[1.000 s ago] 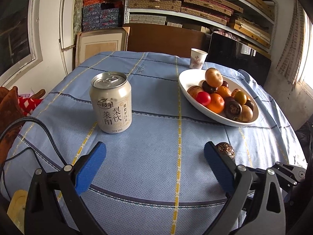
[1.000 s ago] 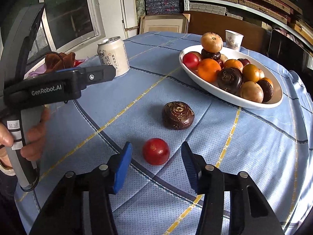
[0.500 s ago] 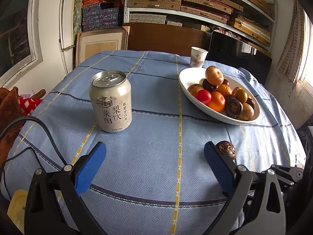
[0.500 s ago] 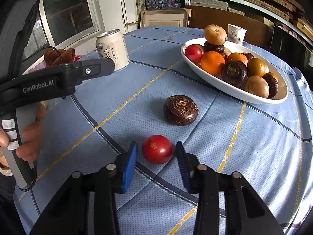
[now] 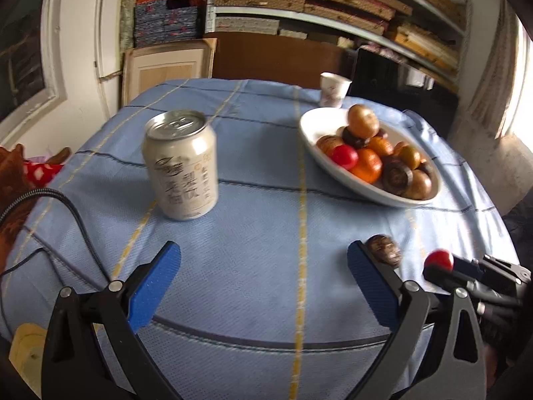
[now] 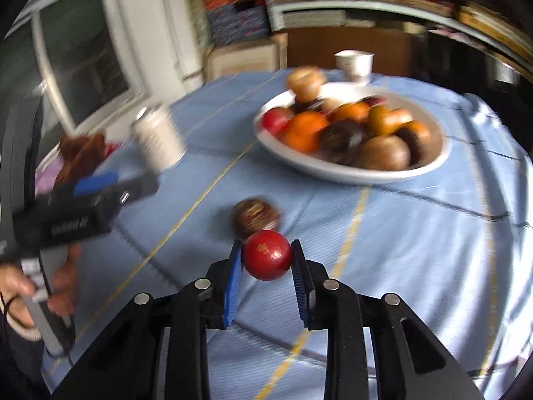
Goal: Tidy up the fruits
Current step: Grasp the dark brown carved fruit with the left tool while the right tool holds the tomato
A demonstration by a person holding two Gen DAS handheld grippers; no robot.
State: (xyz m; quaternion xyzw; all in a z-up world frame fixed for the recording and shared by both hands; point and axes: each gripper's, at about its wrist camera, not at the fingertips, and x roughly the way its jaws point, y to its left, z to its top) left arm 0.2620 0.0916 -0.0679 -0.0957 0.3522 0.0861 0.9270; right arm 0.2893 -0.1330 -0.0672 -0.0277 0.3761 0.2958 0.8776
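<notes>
Red fruit (image 6: 266, 255) sits pinched between your right gripper (image 6: 266, 260) pads, clear of the tablecloth, bound, I judge, for the white bowl (image 6: 429, 163), while your left gripper (image 5: 263, 283) waits wide and empty.

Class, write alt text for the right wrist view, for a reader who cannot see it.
The right gripper is shut on a red fruit above a blue tablecloth. Beyond lie a dark brown fruit, a white bowl heaped with fruit, and a can.
</notes>
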